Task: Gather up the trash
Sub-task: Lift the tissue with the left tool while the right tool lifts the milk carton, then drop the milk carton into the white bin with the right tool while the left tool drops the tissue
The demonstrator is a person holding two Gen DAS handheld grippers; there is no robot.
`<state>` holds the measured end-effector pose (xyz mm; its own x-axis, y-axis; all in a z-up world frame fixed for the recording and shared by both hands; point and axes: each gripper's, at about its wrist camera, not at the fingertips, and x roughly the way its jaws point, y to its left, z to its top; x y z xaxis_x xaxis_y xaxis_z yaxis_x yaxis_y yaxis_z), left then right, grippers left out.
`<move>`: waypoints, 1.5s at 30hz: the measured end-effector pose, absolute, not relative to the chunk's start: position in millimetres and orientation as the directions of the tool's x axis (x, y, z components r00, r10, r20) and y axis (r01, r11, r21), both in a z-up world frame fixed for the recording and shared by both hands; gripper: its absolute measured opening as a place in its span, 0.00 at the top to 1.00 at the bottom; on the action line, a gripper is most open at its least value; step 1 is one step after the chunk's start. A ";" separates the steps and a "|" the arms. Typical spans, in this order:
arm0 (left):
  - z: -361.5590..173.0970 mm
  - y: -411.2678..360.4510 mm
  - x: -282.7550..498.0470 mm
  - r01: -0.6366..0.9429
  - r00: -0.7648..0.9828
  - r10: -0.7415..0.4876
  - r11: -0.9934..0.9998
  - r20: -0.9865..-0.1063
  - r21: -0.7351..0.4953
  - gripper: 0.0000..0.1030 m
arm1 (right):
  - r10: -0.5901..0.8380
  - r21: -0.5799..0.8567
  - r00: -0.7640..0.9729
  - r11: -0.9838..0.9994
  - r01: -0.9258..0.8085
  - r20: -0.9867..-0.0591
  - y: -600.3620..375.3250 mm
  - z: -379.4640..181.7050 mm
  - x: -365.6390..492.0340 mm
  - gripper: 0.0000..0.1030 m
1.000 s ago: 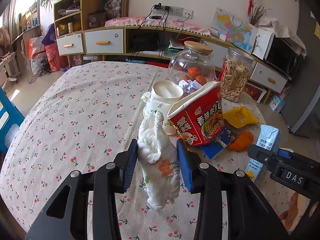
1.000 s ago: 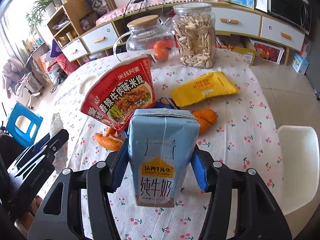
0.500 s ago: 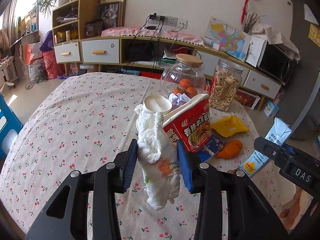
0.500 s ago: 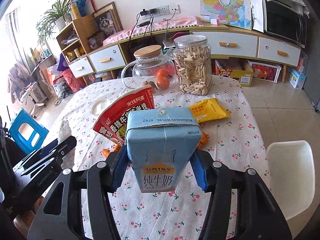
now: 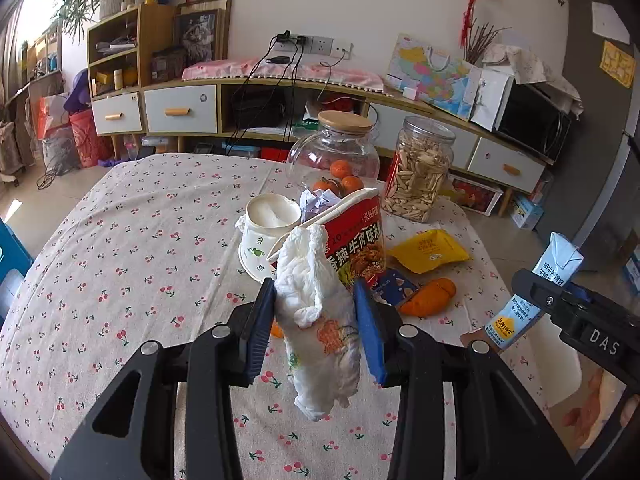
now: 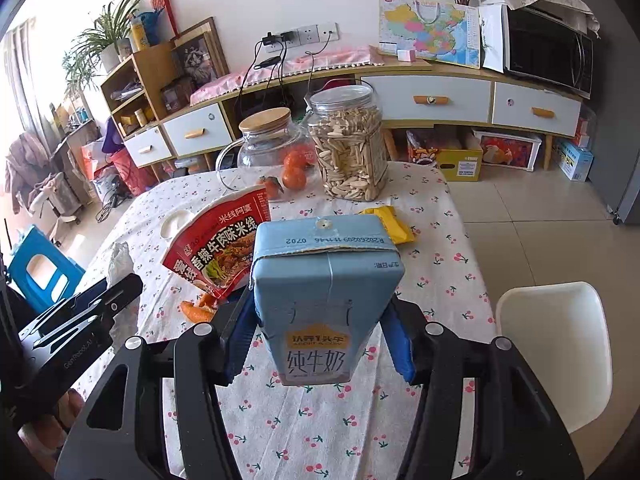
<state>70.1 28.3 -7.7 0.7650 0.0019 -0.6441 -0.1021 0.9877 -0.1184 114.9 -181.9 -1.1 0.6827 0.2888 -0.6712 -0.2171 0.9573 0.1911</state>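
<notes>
My left gripper [image 5: 316,328] is shut on a crumpled white tissue [image 5: 316,320], which hangs above the cherry-print tablecloth [image 5: 120,264]. My right gripper [image 6: 320,340] is shut on a blue milk carton [image 6: 324,300], lifted off the table; the same carton [image 5: 556,268] shows at the right edge of the left wrist view. Left on the table are a tipped red noodle bowl [image 5: 356,240], a white paper cup [image 5: 268,228], a yellow snack packet [image 5: 432,248], orange peel [image 5: 428,298] and a blue wrapper [image 5: 394,286].
A glass jar with oranges [image 5: 340,156] and a jar of seeds [image 5: 420,176] stand at the table's far side. A white chair [image 6: 556,344] sits to the right, a blue stool [image 6: 36,272] to the left. Cabinets line the wall behind.
Both grippers have risen and drawn back from the table with the tissue and the carton still gripped; the trash on the table now looks smaller and farther off.
</notes>
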 end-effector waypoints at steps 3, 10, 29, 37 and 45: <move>-6.4 18.0 72.4 -0.082 0.766 -0.017 0.989 -0.643 -0.124 0.61 | 0.278 0.193 0.691 0.961 -0.200 -0.668 -193.1 0.3 113.6 0.48; 3.3 -9.9 76.1 -0.037 0.777 -0.044 0.993 -0.628 -0.115 0.61 | 0.248 0.181 0.716 0.969 -0.170 -0.652 -217.2 6.1 107.4 0.48; 0.3 -97.7 80.3 0.094 0.754 -0.152 0.988 -0.639 -0.124 0.61 | 0.111 0.172 0.767 0.985 -0.001 -0.632 -312.9 9.4 93.0 0.48; -1.8 -139.2 83.4 0.156 0.735 -0.189 0.982 -0.651 -0.108 0.61 | 0.022 0.175 0.752 0.976 0.125 -0.658 -365.3 -0.3 89.8 0.48; -1.1 -183.6 85.6 0.222 0.721 -0.227 0.971 -0.655 -0.093 0.61 | -0.055 0.203 0.704 0.939 0.278 -0.708 -419.7 -16.7 88.2 0.48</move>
